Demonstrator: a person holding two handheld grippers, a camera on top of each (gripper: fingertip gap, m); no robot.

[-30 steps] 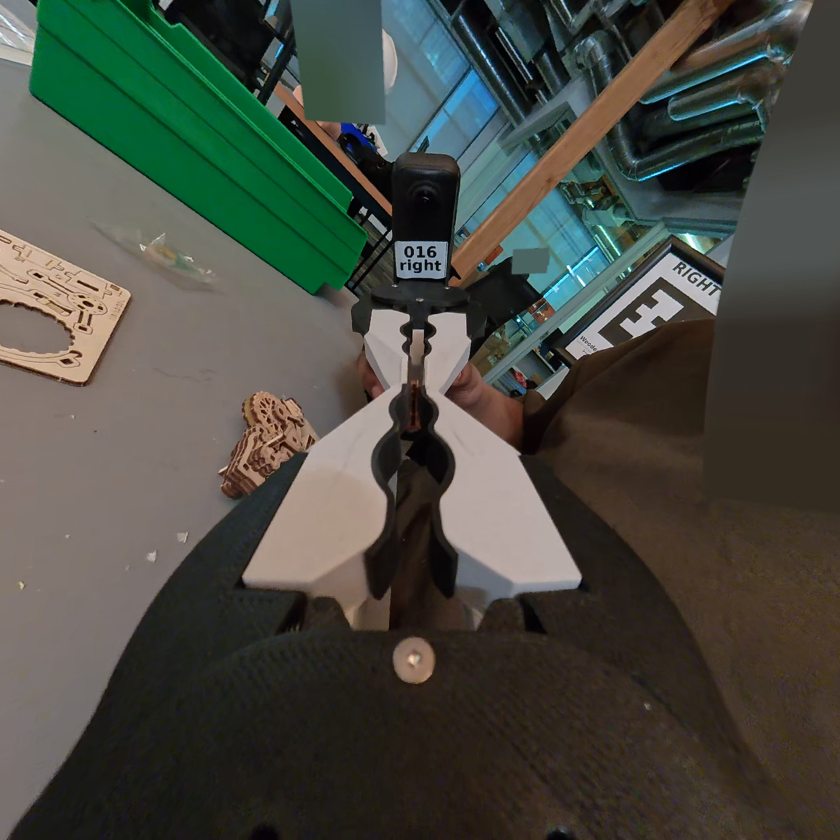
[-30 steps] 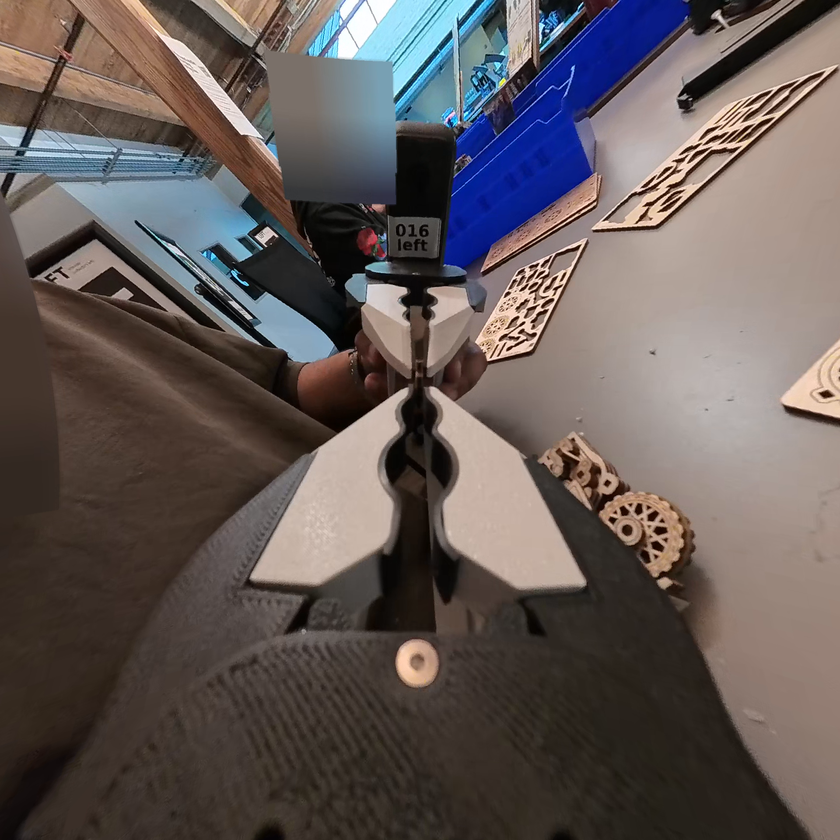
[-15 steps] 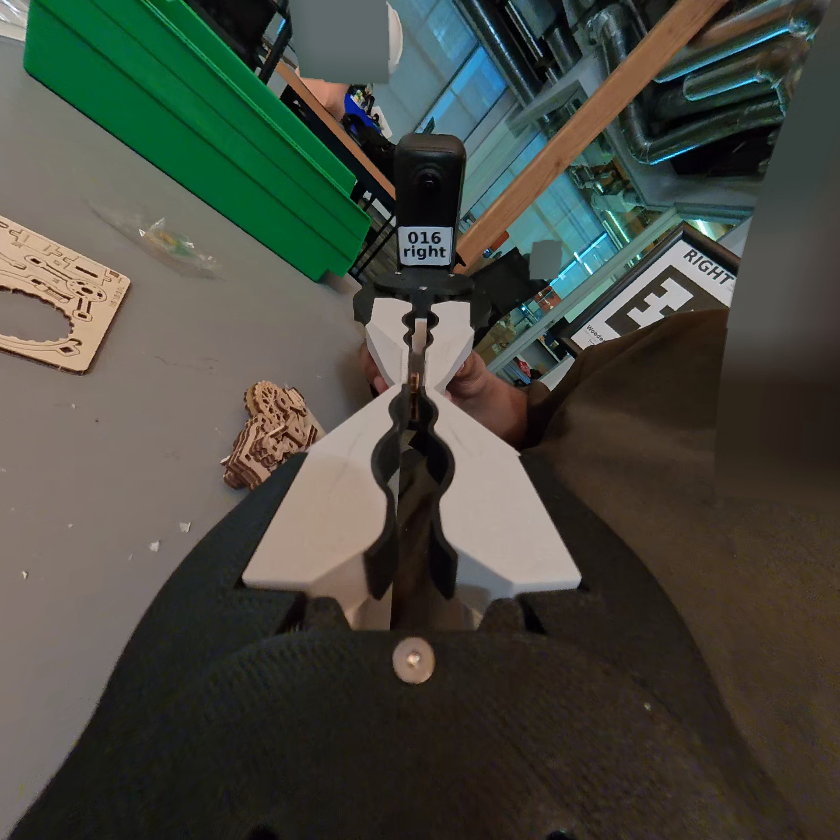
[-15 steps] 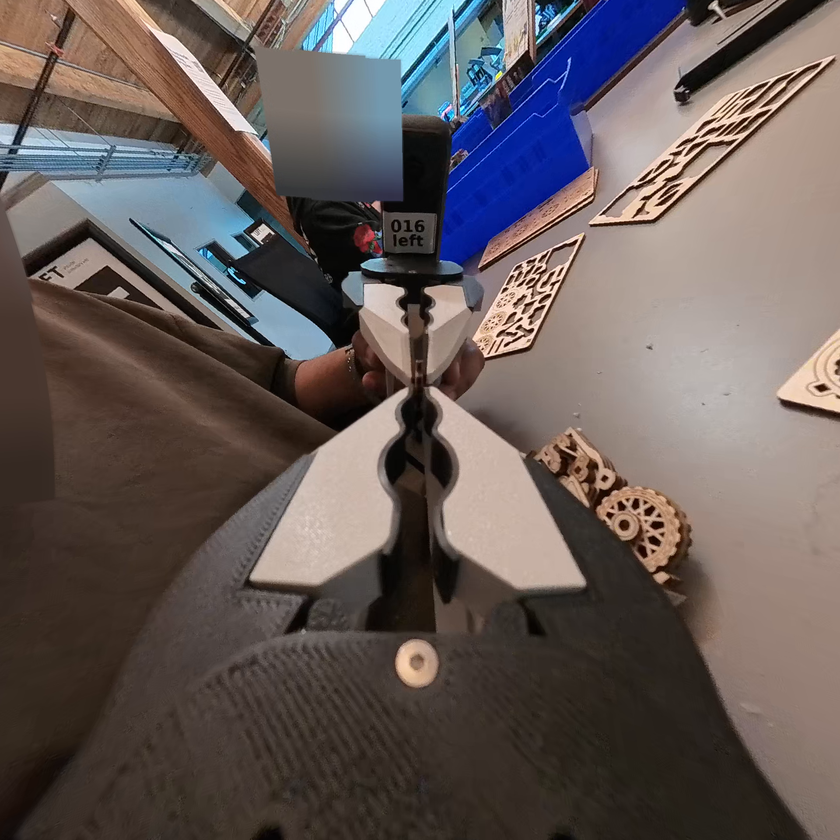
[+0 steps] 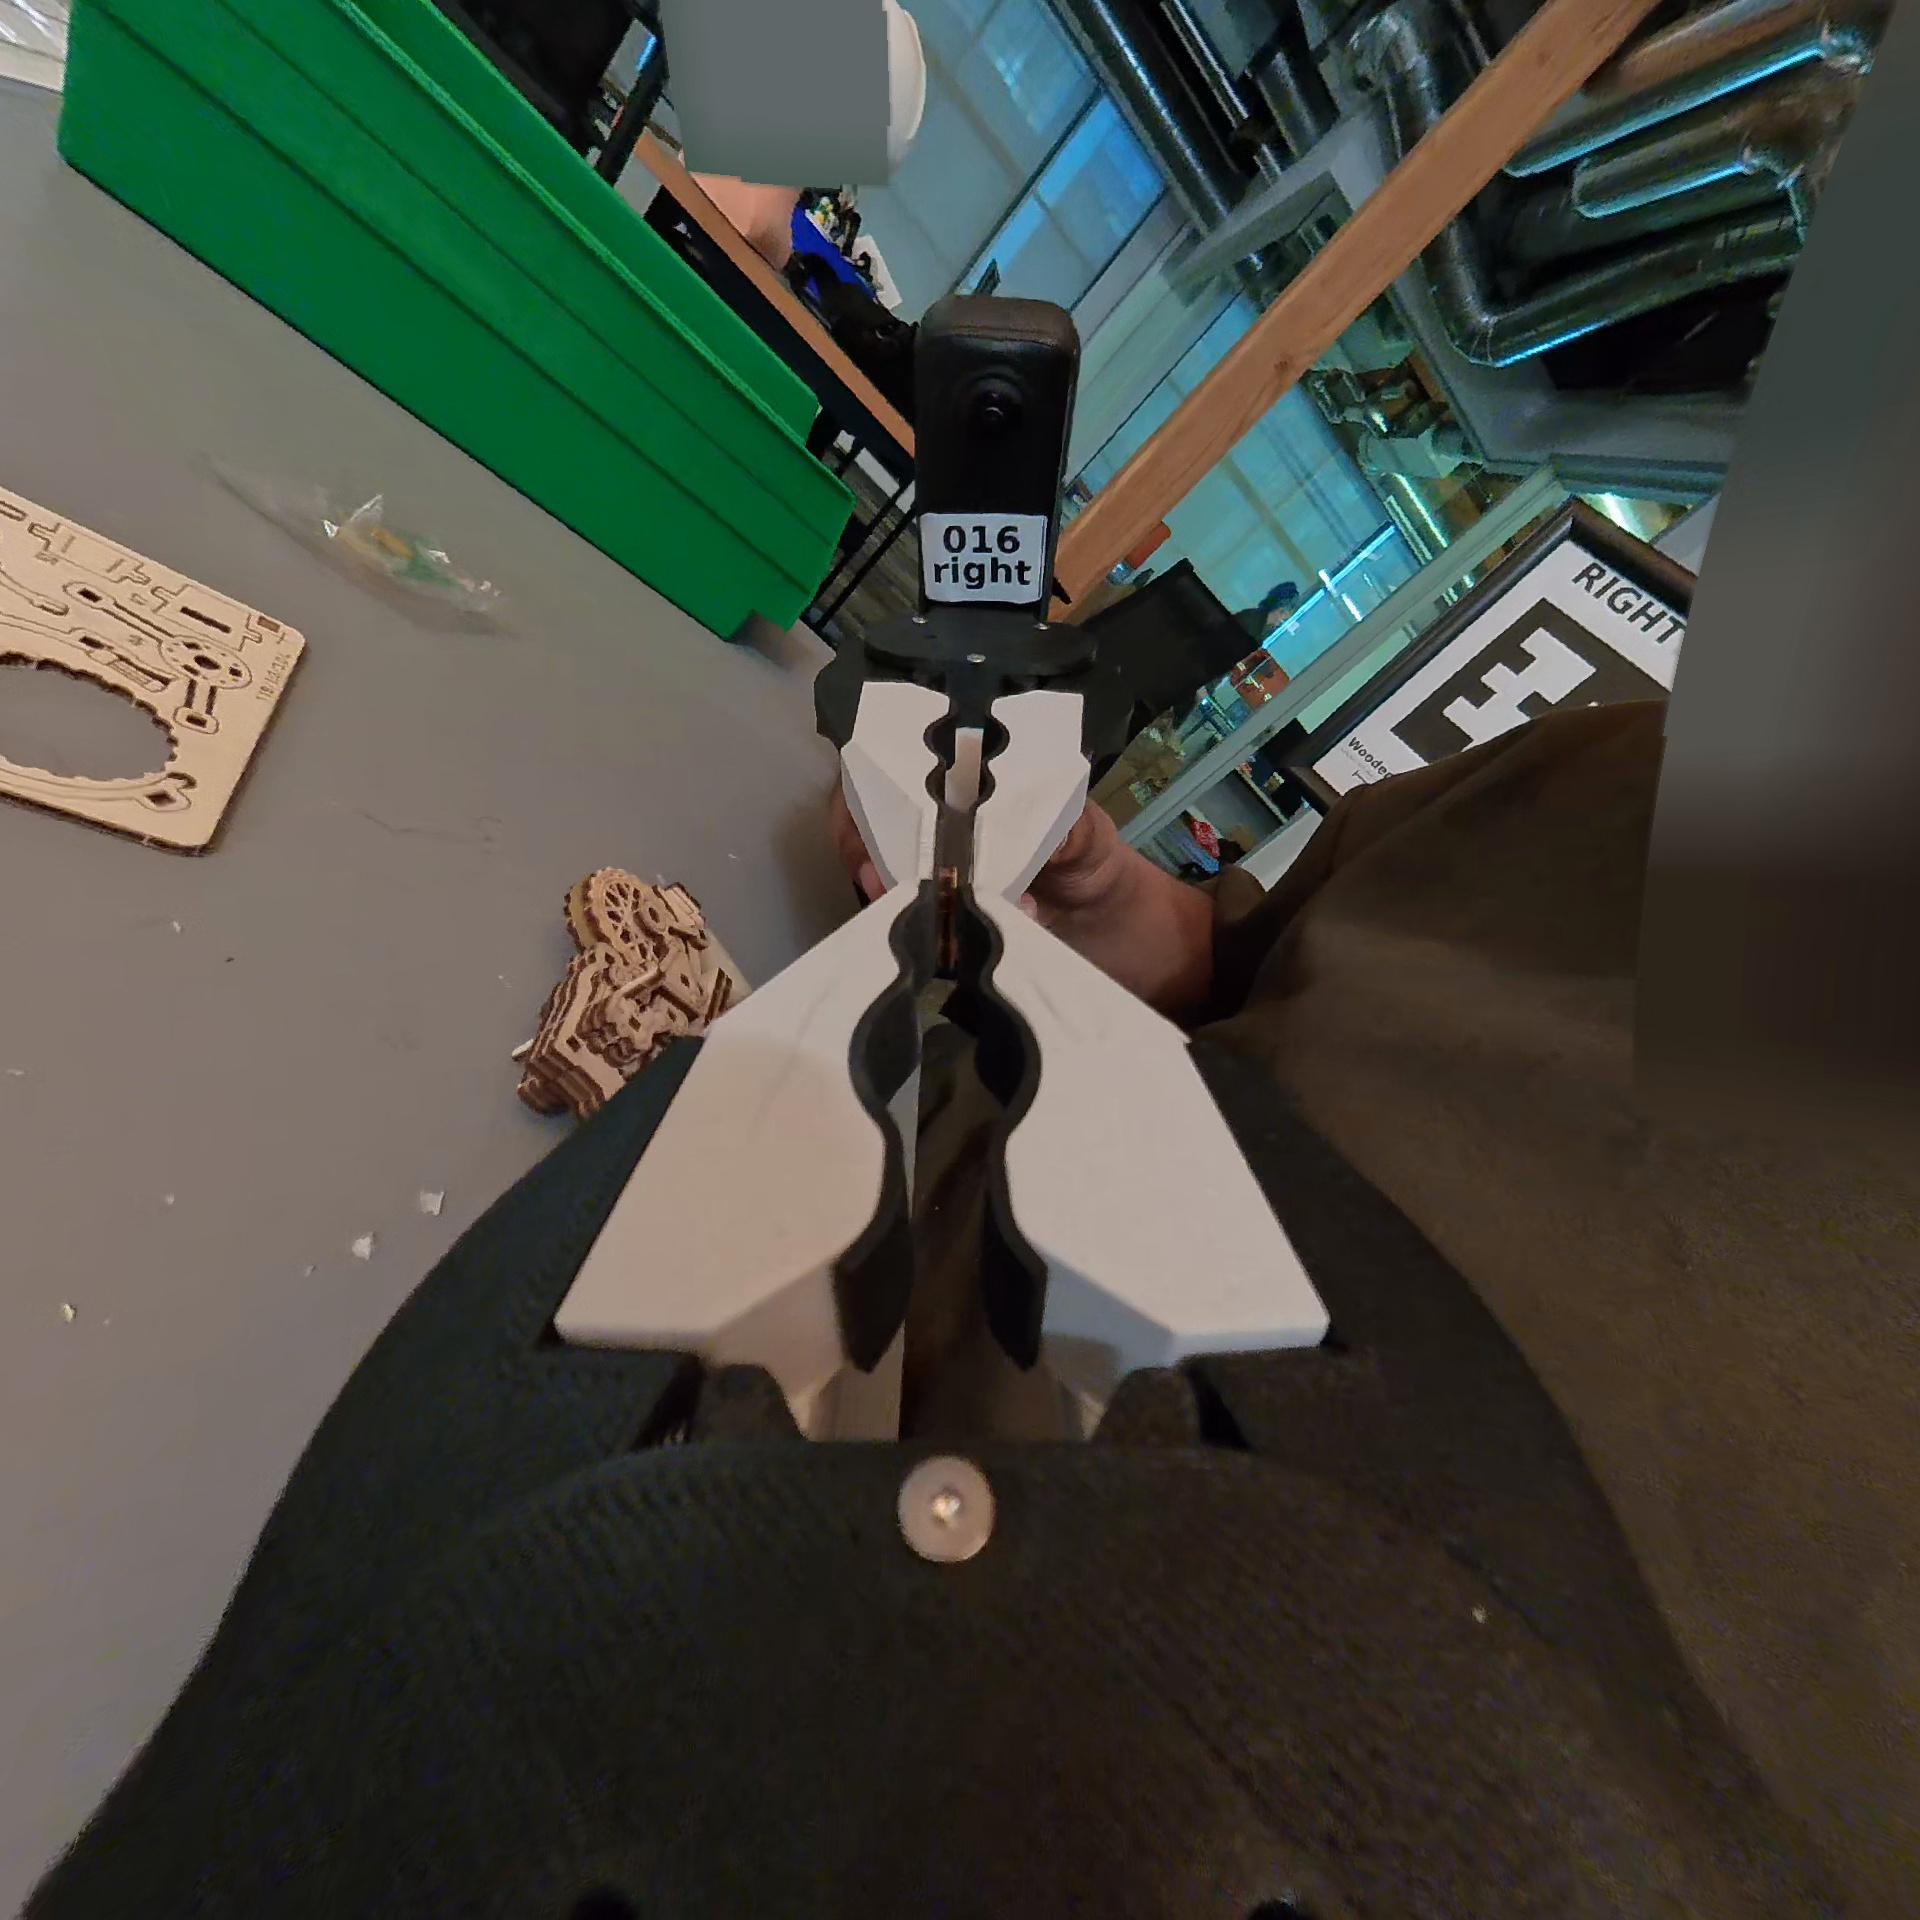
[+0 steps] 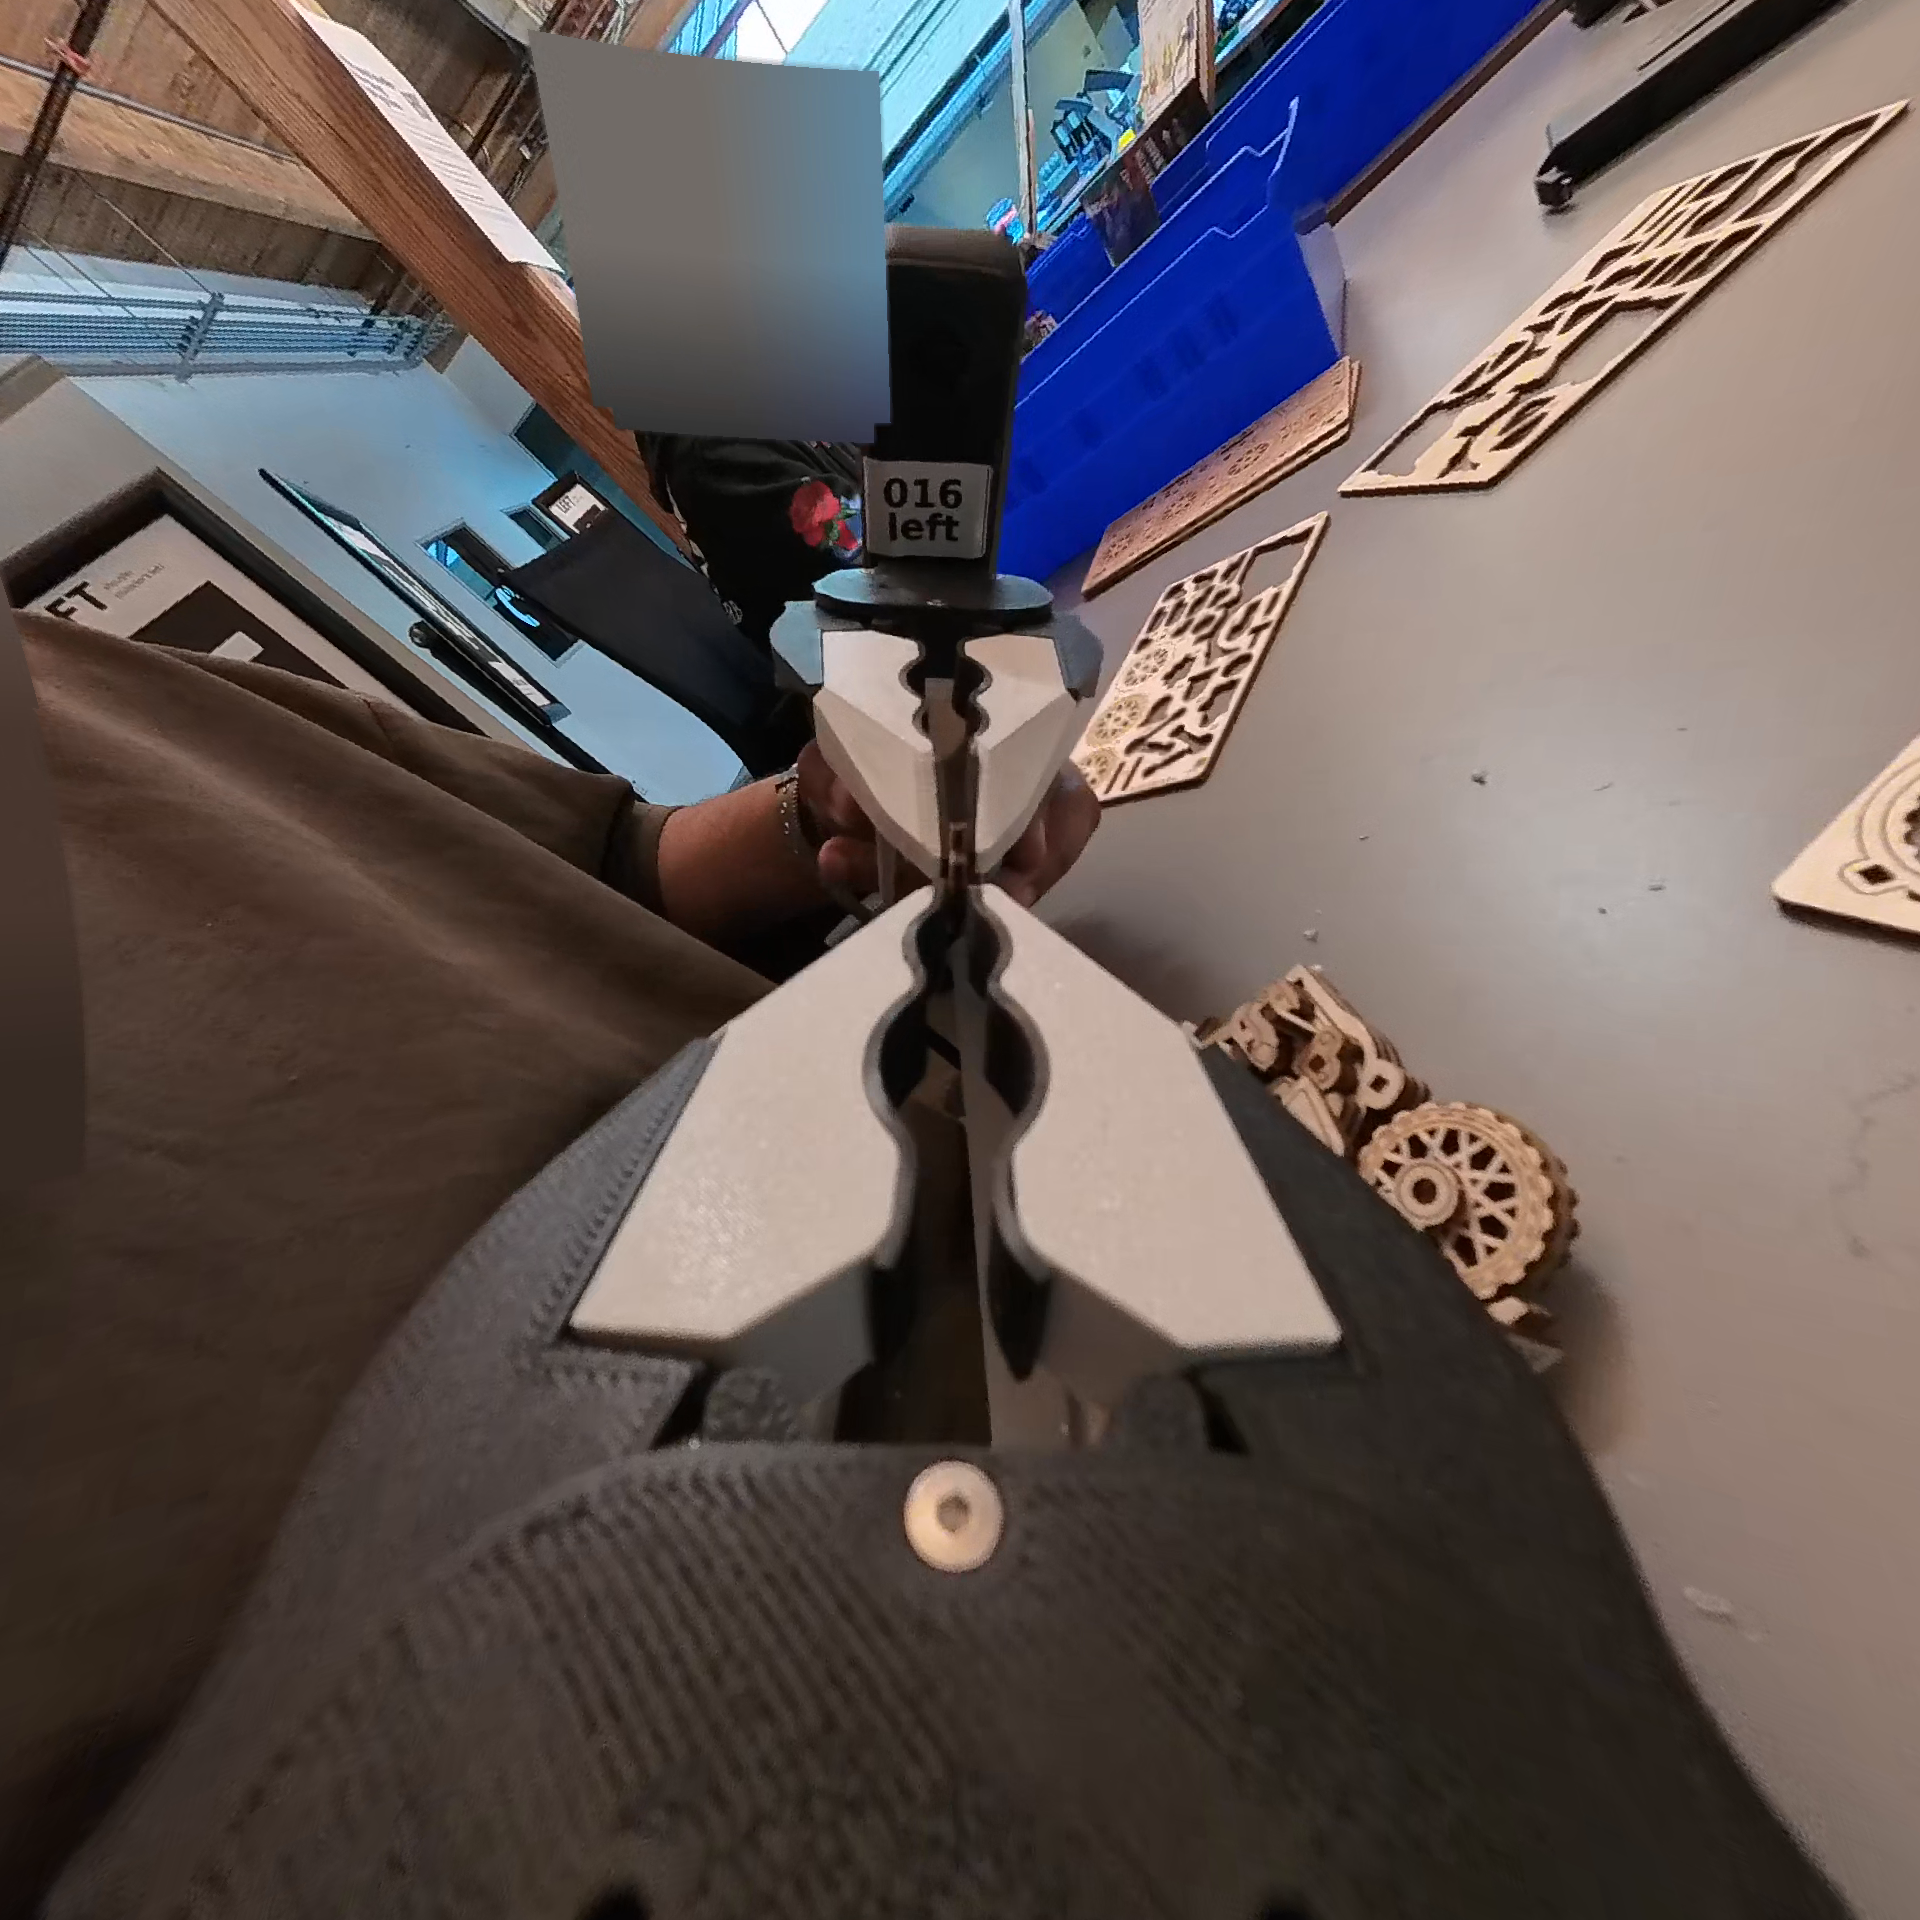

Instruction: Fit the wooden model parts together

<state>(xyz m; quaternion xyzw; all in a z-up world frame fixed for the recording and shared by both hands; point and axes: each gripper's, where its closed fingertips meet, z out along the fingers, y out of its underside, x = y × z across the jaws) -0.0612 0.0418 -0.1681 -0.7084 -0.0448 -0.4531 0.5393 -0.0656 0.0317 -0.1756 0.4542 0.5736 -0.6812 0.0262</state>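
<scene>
Each wrist camera looks closely along its own fingers, facing the other, both sharing the wooden model (image 5: 623, 1003) (image 6: 1392, 1143) on the table.

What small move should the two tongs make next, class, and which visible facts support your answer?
Probably a short, straight push of the left tongs toward the right tongs. Both are shut on a thin wooden piece, held tip to tip above the grey table, while the partly built wooden model lies untouched below. Whether the pieces already interlock cannot be seen.
</scene>
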